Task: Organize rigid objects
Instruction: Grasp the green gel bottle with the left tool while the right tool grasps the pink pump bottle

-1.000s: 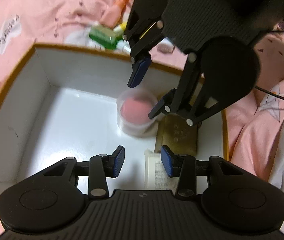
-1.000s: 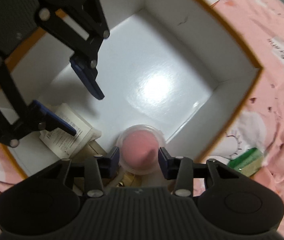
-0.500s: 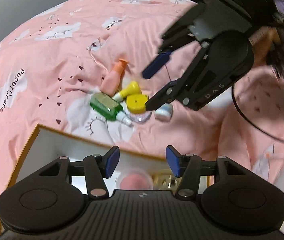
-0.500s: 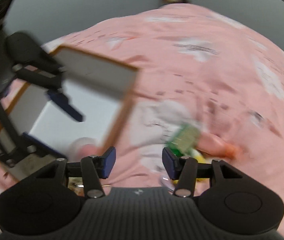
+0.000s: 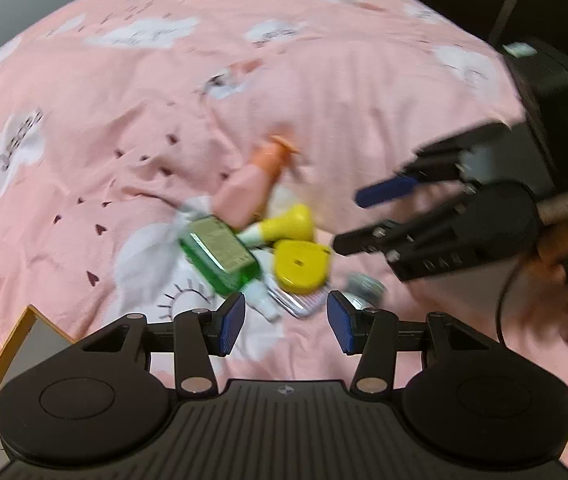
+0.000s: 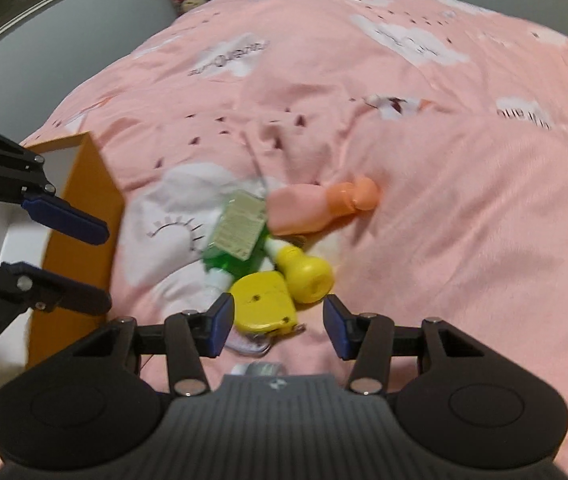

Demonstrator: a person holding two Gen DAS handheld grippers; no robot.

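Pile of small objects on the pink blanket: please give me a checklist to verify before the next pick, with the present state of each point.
1. Right gripper empty, fingers apart: ok.
2. Left gripper empty, fingers apart: ok.
3. Yellow flat case lies nearest the right gripper, top side free: ok.
4. Target lies alone: not ok; the yellow flat case touches the green bottle and the yellow bulb-shaped bottle.
5. Box within view for the drop: ok, its orange wall shows at the left.
6. Sharp view of the pile: not ok, both views are blurred.
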